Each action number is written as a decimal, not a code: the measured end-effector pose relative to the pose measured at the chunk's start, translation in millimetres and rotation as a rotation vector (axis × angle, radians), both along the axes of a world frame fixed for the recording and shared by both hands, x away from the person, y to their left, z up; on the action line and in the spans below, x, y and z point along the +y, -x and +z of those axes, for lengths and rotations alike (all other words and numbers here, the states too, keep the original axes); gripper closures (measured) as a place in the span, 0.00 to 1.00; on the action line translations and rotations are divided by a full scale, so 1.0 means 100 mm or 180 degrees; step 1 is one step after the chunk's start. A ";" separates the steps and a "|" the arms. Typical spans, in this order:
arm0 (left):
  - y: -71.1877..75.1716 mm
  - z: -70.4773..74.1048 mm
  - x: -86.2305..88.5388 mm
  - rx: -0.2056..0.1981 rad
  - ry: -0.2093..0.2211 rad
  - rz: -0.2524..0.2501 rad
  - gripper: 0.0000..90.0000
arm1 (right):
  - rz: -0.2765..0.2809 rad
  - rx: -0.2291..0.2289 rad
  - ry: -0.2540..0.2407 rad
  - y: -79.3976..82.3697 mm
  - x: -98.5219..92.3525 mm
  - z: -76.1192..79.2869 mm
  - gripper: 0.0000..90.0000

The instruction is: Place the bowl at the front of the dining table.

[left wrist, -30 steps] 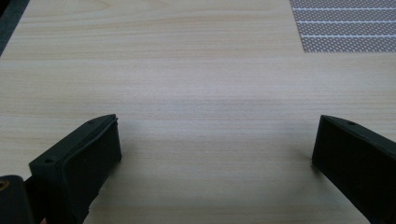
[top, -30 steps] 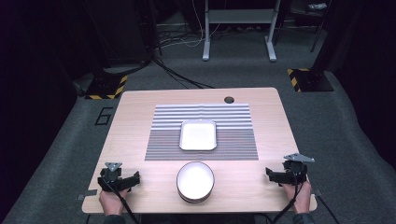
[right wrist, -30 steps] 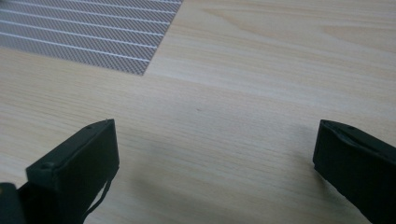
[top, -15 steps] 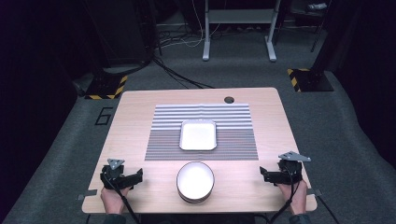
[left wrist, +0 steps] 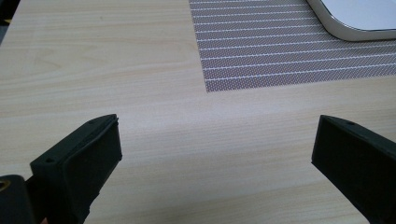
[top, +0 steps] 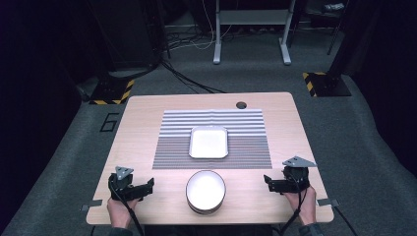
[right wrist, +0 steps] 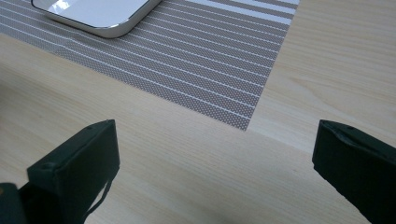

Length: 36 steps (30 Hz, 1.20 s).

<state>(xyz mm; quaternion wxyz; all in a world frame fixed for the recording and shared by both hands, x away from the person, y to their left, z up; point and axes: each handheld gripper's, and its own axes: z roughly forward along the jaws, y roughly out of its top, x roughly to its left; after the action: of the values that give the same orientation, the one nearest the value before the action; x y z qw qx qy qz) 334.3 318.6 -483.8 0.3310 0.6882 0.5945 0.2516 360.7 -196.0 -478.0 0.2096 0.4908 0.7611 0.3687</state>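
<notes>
- Round bowl (top: 205, 191): white, shallow, seemingly a stack of two or more (dark seam low on the side), near the front edge of the table (top: 147, 108), midway between both grippers and touched by neither.
- Right gripper (top: 269, 183): shifted inward toward the bowl since a second ago, now closer yet apart from it; jaws spread wide in the right gripper view, nothing between them. Probably the opening of a reach for the bowl.
- Left gripper (top: 147, 186): barely moved over the same second, jaws likewise wide apart and empty, resting low near the front left corner.
- Rectangular tray (top: 209, 142): white, glossy, rounded corners with a bright rim, lying past the bowl in the middle of the placemat (top: 167, 147); a likely destination, though only a guess.
- Placemat: grey woven mesh, fine dotted texture crossed by pale stripes, flat.
- Table: pale wood-grain laminate, smooth, with a round cable hole (top: 241, 104) at the far edge.
</notes>
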 end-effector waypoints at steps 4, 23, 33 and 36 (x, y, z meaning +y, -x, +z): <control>0.01 0.05 0.00 -0.0026 0.0067 -0.0008 0.02 | 0.0038 0.0001 -0.0020 0.02 0.05 0.04 0.00; 0.08 0.23 -0.21 -0.0143 0.0186 -0.0206 0.02 | 0.0283 -0.0079 0.0001 0.08 0.35 0.24 0.01; 0.10 0.30 -0.32 -0.0141 0.0175 -0.0328 0.02 | 0.0435 -0.0078 -0.0026 0.09 0.49 0.32 0.02; 0.10 0.33 -0.35 -0.0161 0.0188 -0.0370 0.02 | 0.0468 -0.0081 -0.0018 0.10 0.53 0.34 0.02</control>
<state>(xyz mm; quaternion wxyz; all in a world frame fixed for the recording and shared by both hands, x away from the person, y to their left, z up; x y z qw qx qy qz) 324.1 283.2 -450.7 0.3802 0.7049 0.5522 0.2316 351.0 -142.8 -444.5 0.1903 0.4294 0.7913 0.3915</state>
